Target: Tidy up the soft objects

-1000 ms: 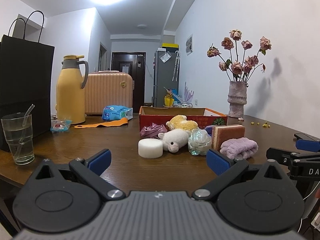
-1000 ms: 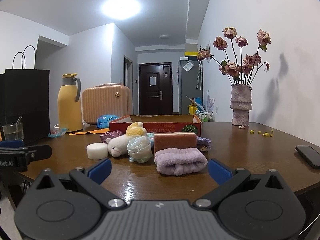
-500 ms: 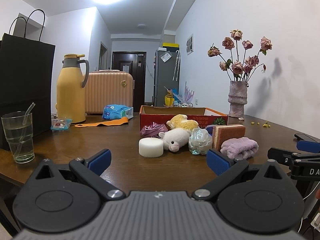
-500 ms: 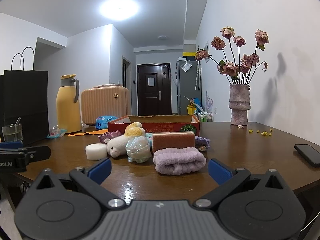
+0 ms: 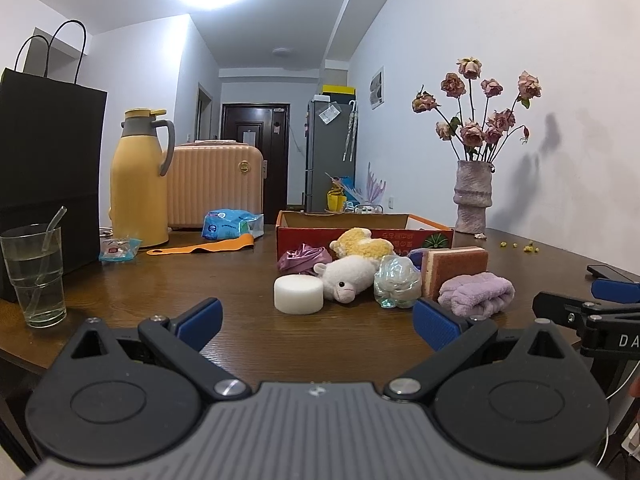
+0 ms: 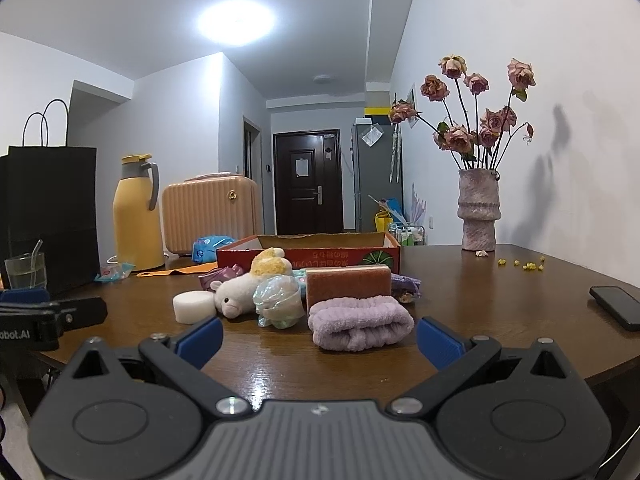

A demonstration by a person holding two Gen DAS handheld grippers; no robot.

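Both grippers spread wide, empty. Purple towel roll (image 6: 362, 322) lies crosswise dead ahead of my right gripper (image 6: 320, 340), nearer than my left gripper (image 5: 316, 322).

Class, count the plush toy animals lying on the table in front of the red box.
2: a white plush lamb beside the round white sponge, and a yellow plush behind it against the red box. Others may be hidden.

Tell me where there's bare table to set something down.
Free: the table between the glass and the white sponge, and the stretch between the purple towel and the phone. Crowded: the soft pile in front of the red box.
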